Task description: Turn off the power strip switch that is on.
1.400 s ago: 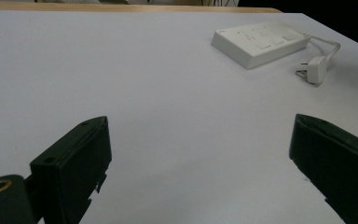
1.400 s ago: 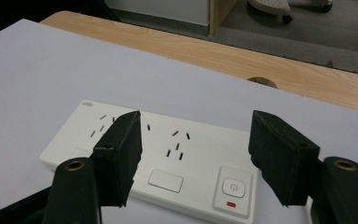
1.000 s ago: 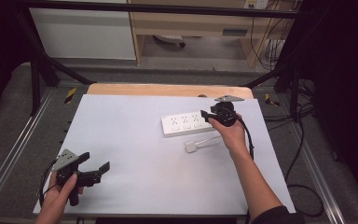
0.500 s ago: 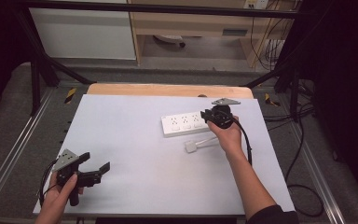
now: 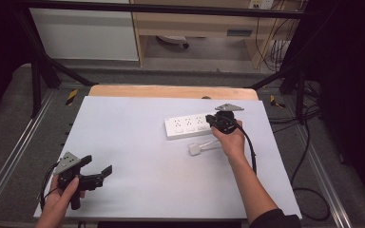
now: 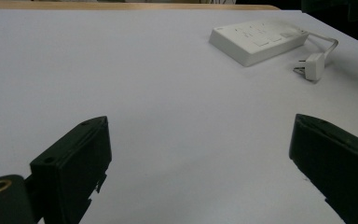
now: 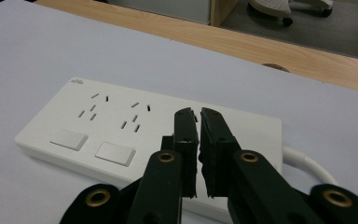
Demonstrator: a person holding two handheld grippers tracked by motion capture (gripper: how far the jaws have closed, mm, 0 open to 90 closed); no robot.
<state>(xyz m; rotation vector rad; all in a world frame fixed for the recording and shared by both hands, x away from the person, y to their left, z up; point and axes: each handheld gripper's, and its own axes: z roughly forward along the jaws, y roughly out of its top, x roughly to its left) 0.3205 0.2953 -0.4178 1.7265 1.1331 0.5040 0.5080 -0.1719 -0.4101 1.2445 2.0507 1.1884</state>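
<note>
A white power strip [image 5: 189, 126] lies on the table right of centre, with its short cord curling to a white plug [image 5: 195, 149] lying loose on the near side. My right gripper [image 5: 215, 120] hovers over the strip's right end. In the right gripper view its jaws [image 7: 196, 115] are shut with nothing between them, above the strip [image 7: 98, 126] and to the right of its two switches. My left gripper [image 5: 96, 166] rests near the front left corner, open wide and empty [image 6: 200, 123]. Far off to its right lie the strip [image 6: 256, 39] and the plug [image 6: 313, 65].
The white table top [image 5: 138, 142] has a wooden strip [image 5: 171, 91] along its far edge. Metal frame rails [image 5: 14, 147] run down both sides. Cables [image 5: 309, 190] lie on the floor to the right.
My right gripper has edged slightly to the left over the strip's right end. The left gripper has not moved.
</note>
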